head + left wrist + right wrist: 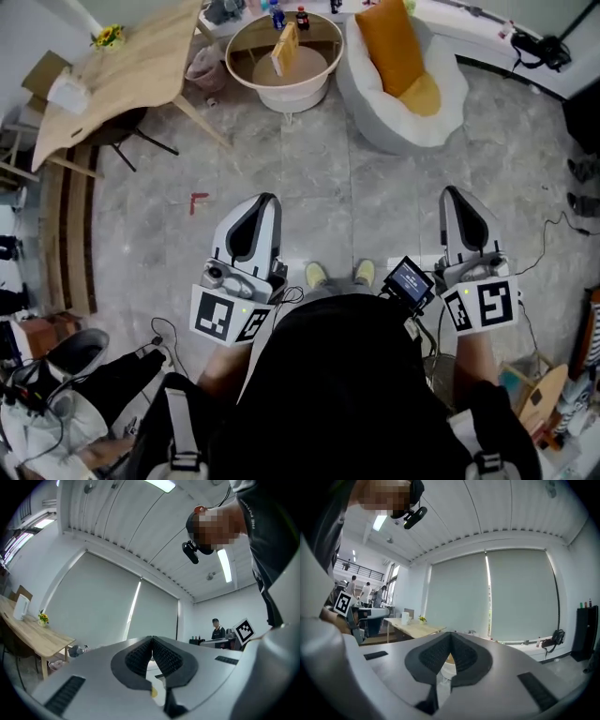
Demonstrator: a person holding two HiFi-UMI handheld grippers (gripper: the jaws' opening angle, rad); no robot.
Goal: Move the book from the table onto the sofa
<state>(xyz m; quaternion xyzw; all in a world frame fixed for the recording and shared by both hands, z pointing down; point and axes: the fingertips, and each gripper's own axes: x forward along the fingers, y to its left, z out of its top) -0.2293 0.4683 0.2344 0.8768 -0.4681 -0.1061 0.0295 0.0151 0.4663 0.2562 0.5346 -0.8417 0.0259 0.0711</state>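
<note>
Yellow book stands on the round tabletop at twelve o'clock, white sofa at one, so I hold my left tool and right tool closed, empty, well short of reach.

No words, brands or numbers can be read; the marker cubes carry only square patterns

Head view: the bottles at 12 o'clock are cut by the top edge, and their labels are too small to read. The cover of the book is illegible. A wooden board at 4 o'clock runs off the right edge. Right gripper view: the people at 9 o'clock are too small to make out.
</note>
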